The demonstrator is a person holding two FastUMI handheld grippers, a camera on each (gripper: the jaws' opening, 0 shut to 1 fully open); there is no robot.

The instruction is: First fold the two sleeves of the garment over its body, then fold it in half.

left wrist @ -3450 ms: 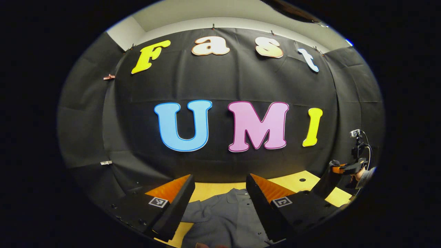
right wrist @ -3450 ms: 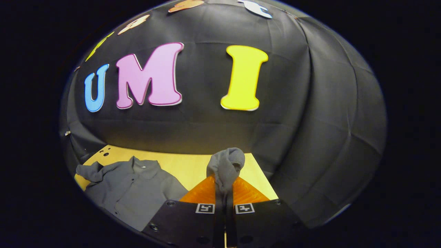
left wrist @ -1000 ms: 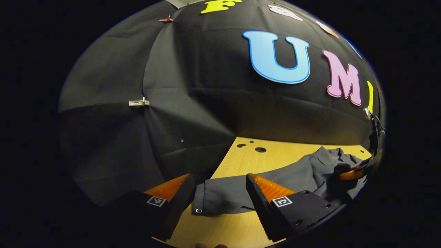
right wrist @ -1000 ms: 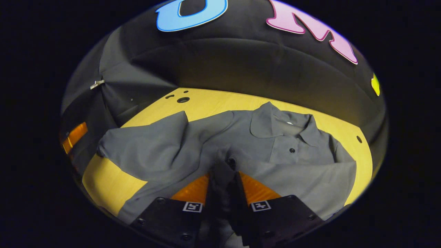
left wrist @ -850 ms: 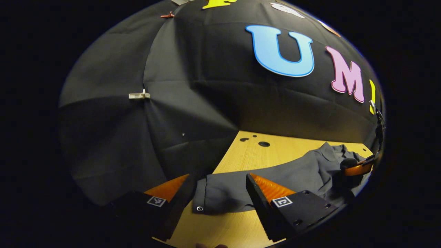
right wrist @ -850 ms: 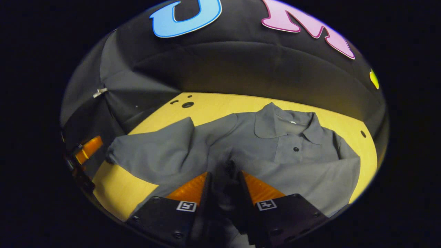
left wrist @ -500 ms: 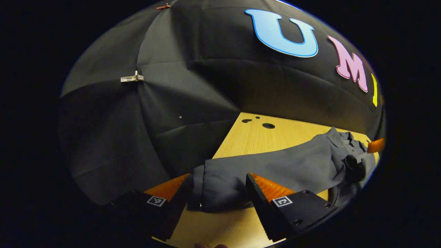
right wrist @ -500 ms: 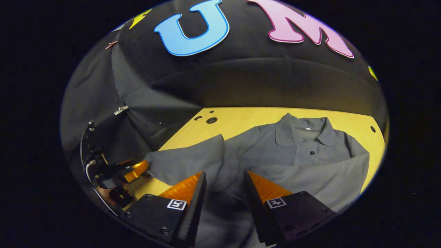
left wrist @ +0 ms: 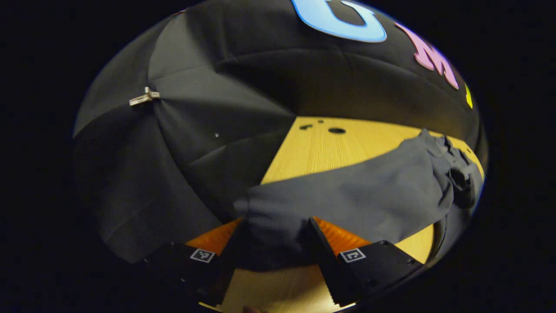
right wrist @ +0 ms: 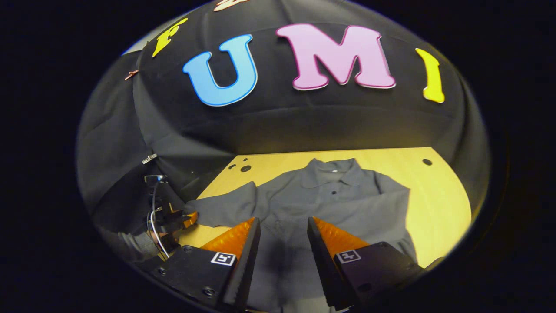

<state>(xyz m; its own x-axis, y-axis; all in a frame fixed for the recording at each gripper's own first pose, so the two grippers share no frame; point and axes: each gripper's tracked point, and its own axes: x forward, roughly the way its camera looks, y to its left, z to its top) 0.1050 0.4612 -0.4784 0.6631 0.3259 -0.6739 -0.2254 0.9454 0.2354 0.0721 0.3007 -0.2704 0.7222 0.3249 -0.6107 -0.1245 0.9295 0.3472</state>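
Note:
A grey button-up shirt (right wrist: 334,204) lies face up on the yellow wooden table (right wrist: 438,204), collar (right wrist: 332,171) towards the wall. Its right sleeve (right wrist: 382,215) is folded across the body. Its left sleeve (right wrist: 226,208) stretches out sideways. My right gripper (right wrist: 280,243) hangs open above the shirt's lower body with nothing in it. My left gripper (left wrist: 271,243) is open, and the cuff end of the left sleeve (left wrist: 347,195) lies between its fingers. From the right gripper view, the left gripper (right wrist: 189,219) sits at that cuff.
Black cloth walls close in behind and left of the table. Small round holes (left wrist: 336,130) mark the table's far left corner, and another hole (right wrist: 427,161) the far right. A clip (left wrist: 143,98) is pinned on the wall. A person's grey sleeve (right wrist: 130,243) holds the left gripper.
My right gripper laid the right sleeve across the body, opened and drew back. My left gripper swung left and moved forward until the left cuff lay between its open fingers.

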